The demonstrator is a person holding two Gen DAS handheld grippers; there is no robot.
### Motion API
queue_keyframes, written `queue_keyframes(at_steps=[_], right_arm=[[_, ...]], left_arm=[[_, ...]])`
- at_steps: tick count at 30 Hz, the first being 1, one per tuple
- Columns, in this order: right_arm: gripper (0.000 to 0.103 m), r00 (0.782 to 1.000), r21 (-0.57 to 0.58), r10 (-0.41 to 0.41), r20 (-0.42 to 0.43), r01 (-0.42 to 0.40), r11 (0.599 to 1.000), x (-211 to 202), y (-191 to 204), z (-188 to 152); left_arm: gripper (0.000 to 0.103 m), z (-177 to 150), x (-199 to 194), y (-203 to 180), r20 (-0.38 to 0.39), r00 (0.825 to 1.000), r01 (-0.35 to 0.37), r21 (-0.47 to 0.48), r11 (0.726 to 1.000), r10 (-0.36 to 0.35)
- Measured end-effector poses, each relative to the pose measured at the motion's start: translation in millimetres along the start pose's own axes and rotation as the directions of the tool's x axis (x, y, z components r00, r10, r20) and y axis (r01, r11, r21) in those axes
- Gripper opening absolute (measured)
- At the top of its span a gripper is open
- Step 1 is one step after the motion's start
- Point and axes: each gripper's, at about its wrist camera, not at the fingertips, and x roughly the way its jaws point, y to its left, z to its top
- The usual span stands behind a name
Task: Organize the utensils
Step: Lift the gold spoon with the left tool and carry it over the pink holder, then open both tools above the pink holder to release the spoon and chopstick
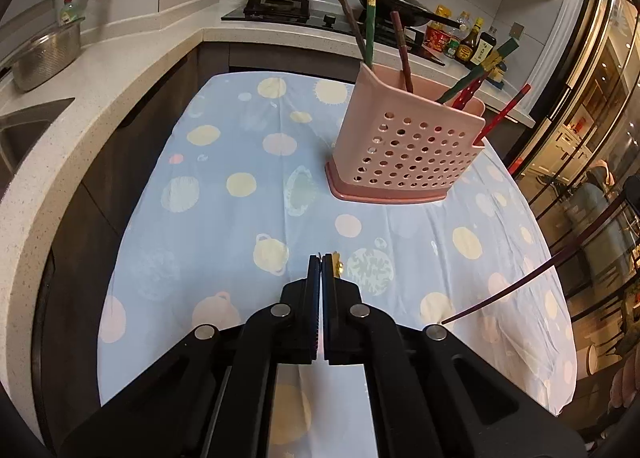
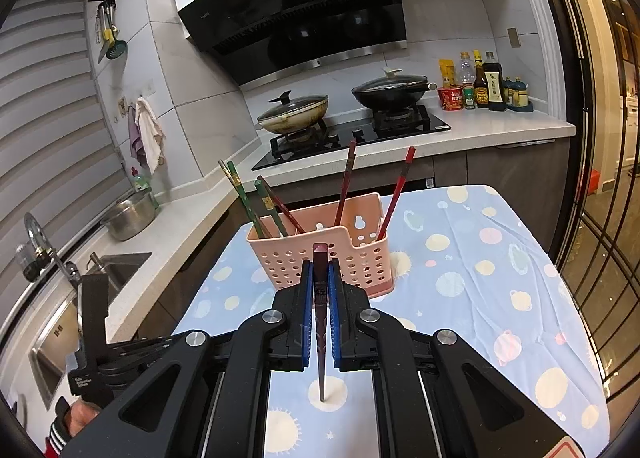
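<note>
My right gripper (image 2: pixel 321 270) clamps a dark chopstick (image 2: pixel 320 298) just before the pink holder (image 2: pixel 320 254). My left gripper (image 1: pixel 321 264) is closed, empty, near that holder (image 1: pixel 404 146).

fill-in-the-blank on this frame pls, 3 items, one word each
1. The right gripper holds a dark ____ between its jaws.
2. The holder on the table is ____ in colour.
3. The left gripper has its jaws ____.

Missing words: chopstick; pink; shut
</note>
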Motion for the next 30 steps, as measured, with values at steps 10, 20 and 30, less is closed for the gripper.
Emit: queue_keyframes(at_steps=[10,20,30], right_arm=[[0.007,0.997,-0.034,0.004,0.071,-0.001,0.999,-2.8,1.0,35.4],[0.007,0.978,-0.043,-0.009,0.206,0.018,0.999,2.3,-1.1,112.9],[0.007,0.971,-0.018,-0.007,0.239,0.011,1.000,41.9,0.8,159.9]], left_arm=[[0.000,44.3,-44.8,-30.5,0.093,0.996,0.008,0.101,0.995,-0.017],[0.000,119.0,-92.0,-63.1,0.251,0.967,-0.014,0.176,0.984,-0.031],[0.000,159.9,-72.5,-84.2,0.282,0.959,-0.037,0.190,0.981,-0.019]])
